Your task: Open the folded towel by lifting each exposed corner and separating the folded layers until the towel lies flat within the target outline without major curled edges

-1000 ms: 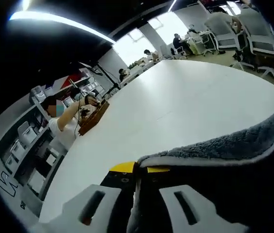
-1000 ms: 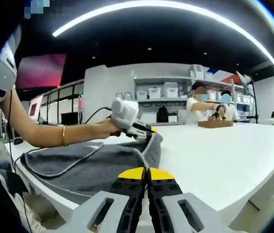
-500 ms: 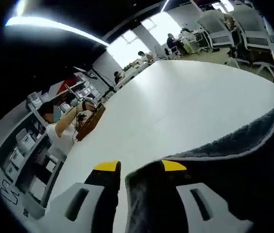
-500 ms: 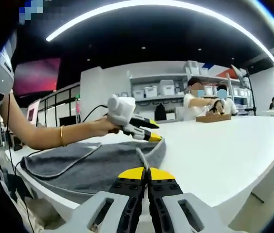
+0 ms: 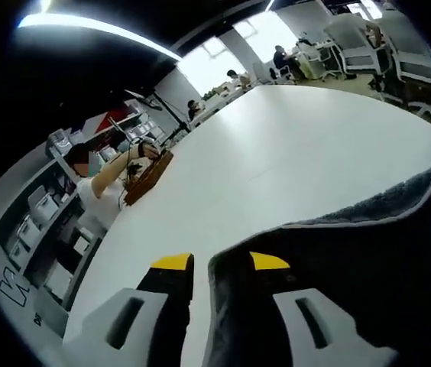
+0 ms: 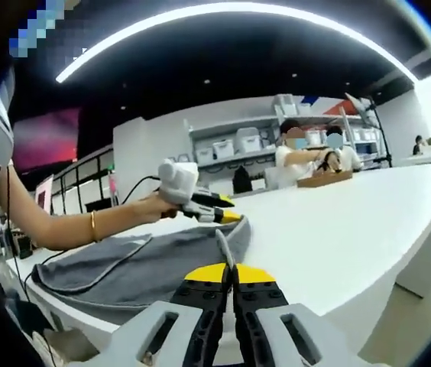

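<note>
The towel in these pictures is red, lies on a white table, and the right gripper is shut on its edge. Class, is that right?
Not quite: the towel is grey, not red, as the right gripper view shows. The rest holds: it lies on the white table, and the right gripper is shut on its edge.

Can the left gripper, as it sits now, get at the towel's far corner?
Probably yes: the left gripper already sits at the grey towel corner, jaws open around a fold, nothing between them.
</note>
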